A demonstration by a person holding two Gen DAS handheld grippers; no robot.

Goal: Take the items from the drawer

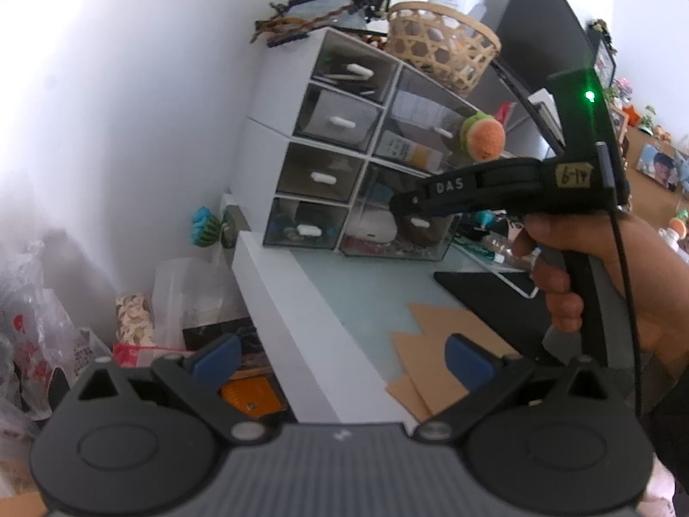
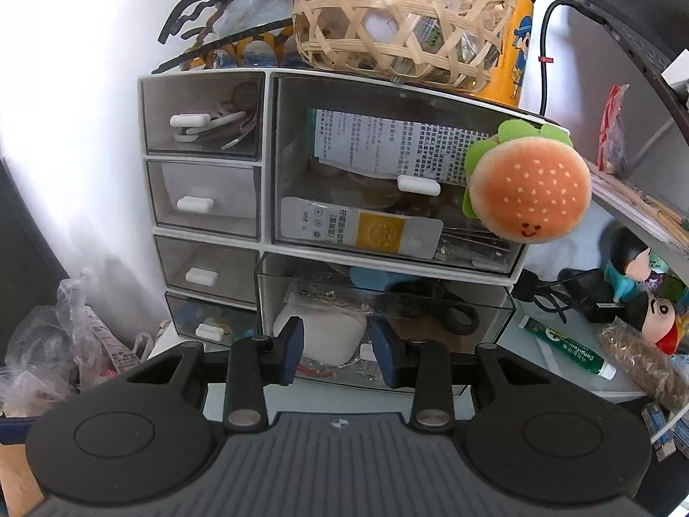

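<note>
A white unit of clear drawers (image 2: 265, 159) stands on a desk against the wall. Its lower right drawer (image 2: 495, 319) sticks out a little; inside lie a white rounded thing (image 2: 327, 336), black scissors and a blue item. My right gripper (image 2: 338, 355) sits at that drawer's front, its blue pads close on either side of the small white handle (image 2: 367, 351). The left wrist view shows the same gripper (image 1: 405, 209), held by a hand (image 1: 603, 267), with its tip at that drawer (image 1: 387, 224). My left gripper (image 1: 342, 362) hangs open over the desk edge, holding nothing.
A hamburger plush (image 2: 529, 198) hangs before the upper right drawer. A woven basket (image 2: 405, 21) and hair clips sit on the unit. Figurines, a tube (image 2: 564, 347) and cables lie right of it. Cardboard pieces (image 1: 430, 344) lie on the desk (image 1: 344, 293); bags (image 1: 38, 336) crowd the floor at left.
</note>
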